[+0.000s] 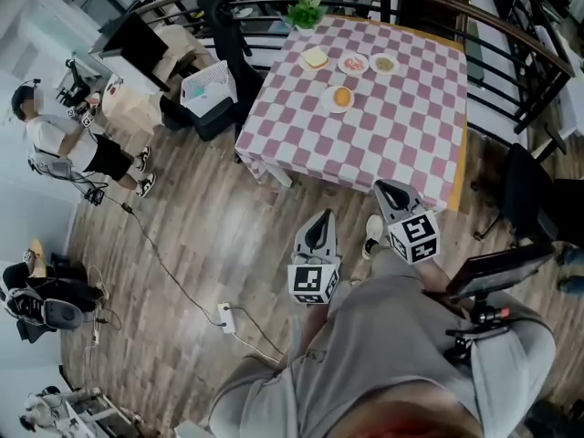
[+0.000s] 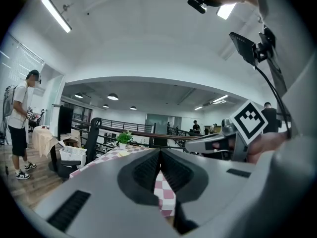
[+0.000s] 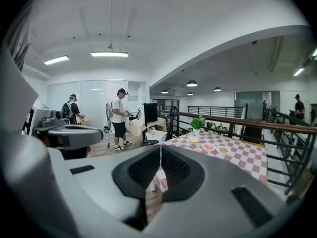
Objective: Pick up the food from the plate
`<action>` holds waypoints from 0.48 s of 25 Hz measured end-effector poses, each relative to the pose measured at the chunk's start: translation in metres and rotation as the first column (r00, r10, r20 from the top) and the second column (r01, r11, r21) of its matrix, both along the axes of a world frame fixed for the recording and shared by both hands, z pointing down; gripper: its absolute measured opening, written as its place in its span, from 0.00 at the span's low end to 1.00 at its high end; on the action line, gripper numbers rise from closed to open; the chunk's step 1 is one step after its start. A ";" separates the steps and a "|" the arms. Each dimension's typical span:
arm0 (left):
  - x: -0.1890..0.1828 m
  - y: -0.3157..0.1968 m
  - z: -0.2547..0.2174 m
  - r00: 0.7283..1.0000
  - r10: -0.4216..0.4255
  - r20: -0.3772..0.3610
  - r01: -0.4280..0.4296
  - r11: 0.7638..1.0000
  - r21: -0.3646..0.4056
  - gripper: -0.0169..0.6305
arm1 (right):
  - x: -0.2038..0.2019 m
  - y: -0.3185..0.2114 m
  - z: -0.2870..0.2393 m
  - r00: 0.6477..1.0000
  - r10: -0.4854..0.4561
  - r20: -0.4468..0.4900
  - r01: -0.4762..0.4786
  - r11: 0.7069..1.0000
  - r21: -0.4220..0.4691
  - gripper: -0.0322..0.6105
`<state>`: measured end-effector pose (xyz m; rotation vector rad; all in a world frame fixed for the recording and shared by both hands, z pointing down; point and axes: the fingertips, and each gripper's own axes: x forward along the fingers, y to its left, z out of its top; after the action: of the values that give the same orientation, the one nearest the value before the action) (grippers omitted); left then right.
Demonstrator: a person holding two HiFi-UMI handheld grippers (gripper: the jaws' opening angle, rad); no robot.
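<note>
While the desk [image 1: 392,140] with its pink-and-white checked cloth stands well ahead across the wooden floor [image 1: 196,245], neither tool has any business with the food yet. At far left another person [image 1: 68,135] stands apart, busy with gear of their own. A white basket [image 1: 208,88] sits just beside the desk's left corner.

The food is on four plates grouped at the desk's far end, near a potted plant [image 1: 306,12], probably set close together so they can be reached from one spot.

- The leftmost plate [image 1: 315,58] carries a pale, squarish slice that looks like bread.
- The front plate [image 1: 338,98], nearest the person, bears a round orange piece.
- The middle plate [image 1: 352,63] holds something pink-red.
- The right plate [image 1: 384,63] holds a pale yellowish heap, too small to name.

All of it lies flat and uncovered. The task sentence does not say which plate is meant.

Lower in the head view, the left gripper [image 1: 320,219] is held out in front of the body and points toward the desk. Its jaws are pressed together with nothing between them, and only the checked cloth shows past them in its own view. The right gripper [image 1: 387,190] sits just beside it, a little further forward, jaws likewise closed and empty. I judge this to be a carrying posture: tools level, tucked near each other and closed because nothing is within reach. A dark railing [image 1: 511,53] curves round the desk's right side.
</note>
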<state>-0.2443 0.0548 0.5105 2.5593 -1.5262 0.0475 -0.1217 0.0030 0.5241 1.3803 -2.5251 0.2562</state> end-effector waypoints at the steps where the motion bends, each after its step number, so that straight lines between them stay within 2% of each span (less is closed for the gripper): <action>1: -0.004 -0.012 0.002 1.000 -0.012 0.008 0.012 1.000 -0.007 0.04 | -0.004 -0.014 -0.001 1.000 -0.012 0.006 0.012 1.000 0.005 0.08; 8: -0.012 -0.118 -0.004 0.994 -0.088 0.063 0.090 0.996 -0.024 0.04 | 0.019 -0.114 -0.005 0.999 -0.017 0.037 0.017 1.000 -0.006 0.08; 12: 0.006 -0.180 0.000 0.993 -0.101 0.062 0.104 0.994 -0.042 0.04 | 0.052 -0.170 0.001 0.999 0.014 0.037 -0.014 1.000 -0.003 0.08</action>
<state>-0.2388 -0.1248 0.5103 2.4621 -1.6560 0.1449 -0.0694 -0.1667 0.5249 1.4049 -2.5444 0.2906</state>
